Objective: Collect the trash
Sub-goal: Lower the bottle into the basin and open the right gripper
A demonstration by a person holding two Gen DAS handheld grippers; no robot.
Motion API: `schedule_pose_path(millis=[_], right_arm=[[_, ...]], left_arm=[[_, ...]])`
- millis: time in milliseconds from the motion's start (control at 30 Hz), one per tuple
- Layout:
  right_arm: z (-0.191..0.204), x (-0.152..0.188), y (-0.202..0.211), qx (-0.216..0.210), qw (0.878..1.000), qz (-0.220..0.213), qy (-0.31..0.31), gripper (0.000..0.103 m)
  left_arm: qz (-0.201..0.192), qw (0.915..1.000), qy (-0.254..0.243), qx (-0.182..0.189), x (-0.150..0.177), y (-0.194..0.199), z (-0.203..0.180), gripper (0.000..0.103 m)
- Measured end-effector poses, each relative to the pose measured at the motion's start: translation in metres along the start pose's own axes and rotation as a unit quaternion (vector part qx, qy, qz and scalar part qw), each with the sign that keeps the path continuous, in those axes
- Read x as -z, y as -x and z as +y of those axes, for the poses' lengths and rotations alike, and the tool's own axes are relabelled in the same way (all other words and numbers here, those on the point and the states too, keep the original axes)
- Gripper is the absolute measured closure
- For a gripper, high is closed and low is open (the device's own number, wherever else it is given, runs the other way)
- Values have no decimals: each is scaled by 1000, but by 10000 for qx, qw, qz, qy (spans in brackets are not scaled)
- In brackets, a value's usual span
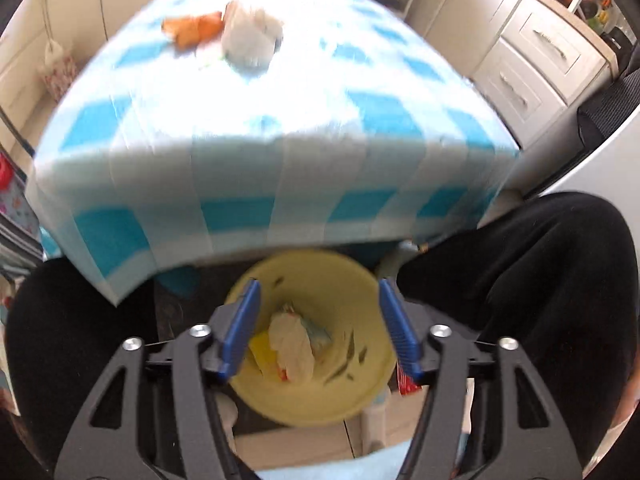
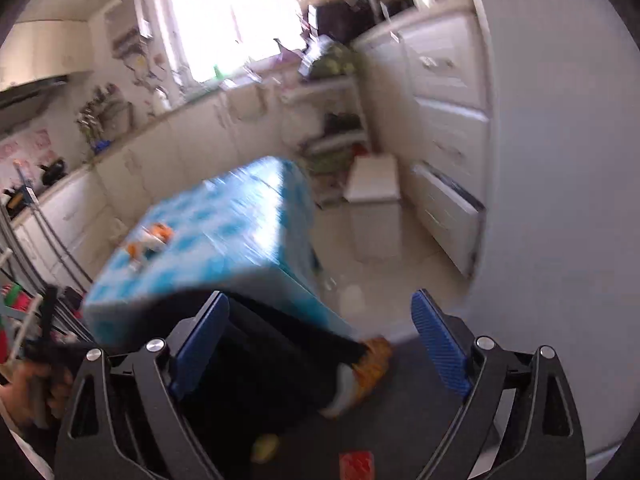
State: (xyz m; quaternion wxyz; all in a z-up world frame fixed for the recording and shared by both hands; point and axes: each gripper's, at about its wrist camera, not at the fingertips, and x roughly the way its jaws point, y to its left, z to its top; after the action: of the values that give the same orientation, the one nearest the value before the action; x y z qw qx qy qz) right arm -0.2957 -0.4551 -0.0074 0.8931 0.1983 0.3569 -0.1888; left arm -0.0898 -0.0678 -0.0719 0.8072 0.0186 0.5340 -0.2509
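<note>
**Inspector:** Trash status, left to right in the left wrist view. At upper left of the table, orange scraps lie touching a white crumpled bag; both uncollected. At lower centre, below the table's near edge, a yellow bin sits on the floor with a pale wad and other bits inside.

**Assistant:** And the left gripper?

**Inspector:** Jaws apart, one blue pad on each side of the bin's mouth, nothing between them. It points down into the bin. I judge its load is already deposited.

**Assistant:** The right gripper?

**Inspector:** Jaws wide apart, empty. In its view the table sits left of centre, and the scraps show at its left part, blurred.

**Assistant:** What does the next pick turn on?

**Inspector:** Direction. The pile lies up and away from both grippers, across the tabletop toward the far side. Its long axis runs roughly left to right in the left view. Which hand is nearer I cannot tell for certain; the right one is aimed at the table, the left at the bin.
</note>
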Motion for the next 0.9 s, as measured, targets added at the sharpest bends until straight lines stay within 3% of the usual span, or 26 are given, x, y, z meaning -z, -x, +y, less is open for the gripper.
schedule_pose_path(millis=[67, 167, 233, 333, 467, 633, 800, 900], right_arm=[[-51, 49, -24, 437, 9948, 839, -372, 14], [-100, 134, -54, 966, 9698, 2092, -805, 14], [-101, 182, -70, 1121, 9589, 2547, -549, 14], [-79, 237, -105, 1041, 9413, 3178, 459, 14], [-47, 277, -151, 885, 9103, 3524, 1984, 14], [-33, 317, -196, 601, 8537, 3774, 3537, 15], [-39, 349, -231, 439, 8272, 4450, 3401, 29], [-48, 355, -236, 348, 8348, 4693, 2857, 41]], left_arm=[[-65, 10000, -59, -17, -7, -1, -7, 39], [-28, 9997, -255, -29, -14, -5, -21, 38], [28, 9992, -407, 13, -16, -9, -33, 38], [199, 9979, -616, 60, -17, -19, -49, 38], [281, 9977, -619, -14, -18, -20, -52, 38], [332, 9988, -341, -118, -17, -22, -42, 38], [372, 9988, -259, -200, -17, -22, -37, 38], [349, 9989, -258, -179, -16, -21, -37, 38]])
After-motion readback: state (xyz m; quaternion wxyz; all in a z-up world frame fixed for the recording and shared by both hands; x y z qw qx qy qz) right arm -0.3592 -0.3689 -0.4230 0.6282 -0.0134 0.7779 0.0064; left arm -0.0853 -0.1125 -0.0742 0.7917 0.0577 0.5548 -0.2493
